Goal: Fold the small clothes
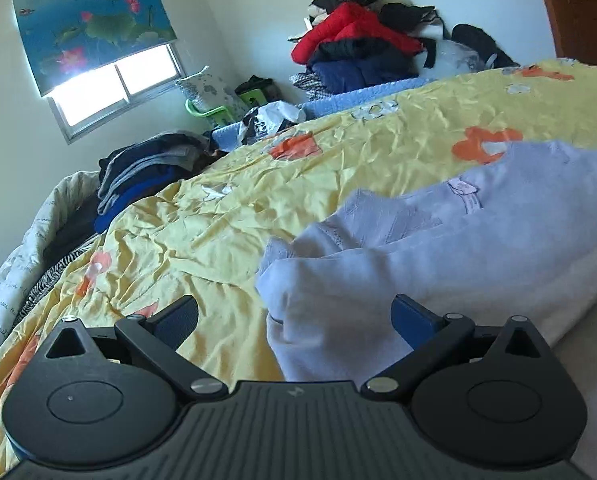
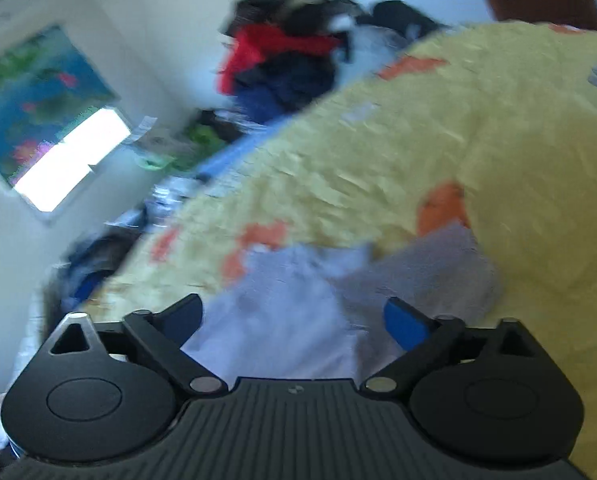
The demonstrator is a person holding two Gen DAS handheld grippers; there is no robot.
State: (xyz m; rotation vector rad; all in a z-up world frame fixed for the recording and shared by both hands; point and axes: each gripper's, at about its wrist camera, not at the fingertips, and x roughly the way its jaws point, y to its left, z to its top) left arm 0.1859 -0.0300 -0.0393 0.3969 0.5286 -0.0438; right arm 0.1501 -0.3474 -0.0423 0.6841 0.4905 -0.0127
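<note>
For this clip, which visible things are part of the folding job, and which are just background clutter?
Job:
pale lavender garment
yellow flowered bedsheet it lies on
left tool, open
right tool, open

Lying about:
red jacket pile
folded dark clothes stack
lotus window blind

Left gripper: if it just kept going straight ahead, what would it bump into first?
Most likely the pale garment: its bunched near edge lies right in front of the left gripper, between the open jaws. Depth is hard to judge, but nothing sits nearer.
</note>
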